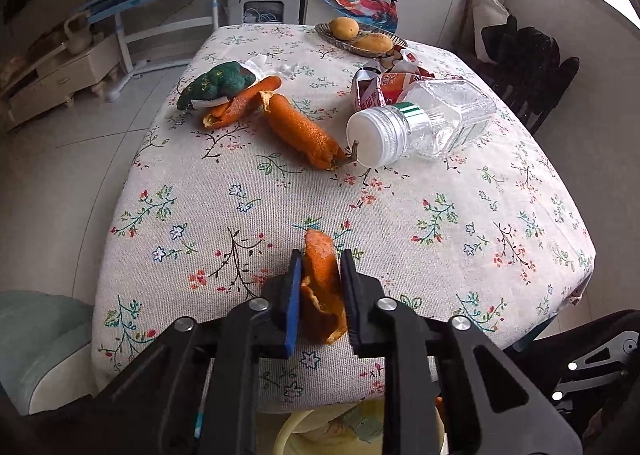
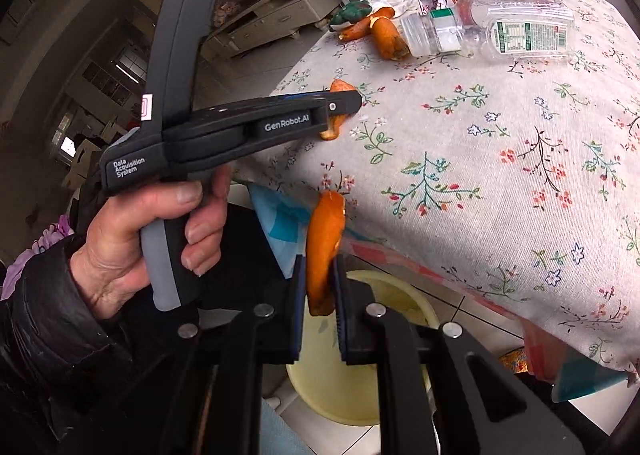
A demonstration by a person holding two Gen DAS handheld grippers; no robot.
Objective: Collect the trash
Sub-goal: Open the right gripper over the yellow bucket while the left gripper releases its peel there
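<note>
My left gripper (image 1: 320,259) is shut on a piece of orange peel (image 1: 320,287) at the near edge of the floral table (image 1: 400,215); the right wrist view shows it from the side (image 2: 348,103). My right gripper (image 2: 318,263) is shut on another orange peel (image 2: 324,247), held off the table's edge above a pale yellow bin (image 2: 360,375) on the floor. More peel (image 1: 300,131), a green mouldy lump (image 1: 216,83), a clear plastic bottle (image 1: 432,123) lying down and a crumpled carton (image 1: 380,87) lie further back on the table.
A basket with two mangoes (image 1: 360,37) stands at the table's far edge. A teal chair (image 1: 36,335) is at the near left, a dark chair (image 1: 528,67) at the far right. The yellow bin's rim shows under the table edge (image 1: 288,431).
</note>
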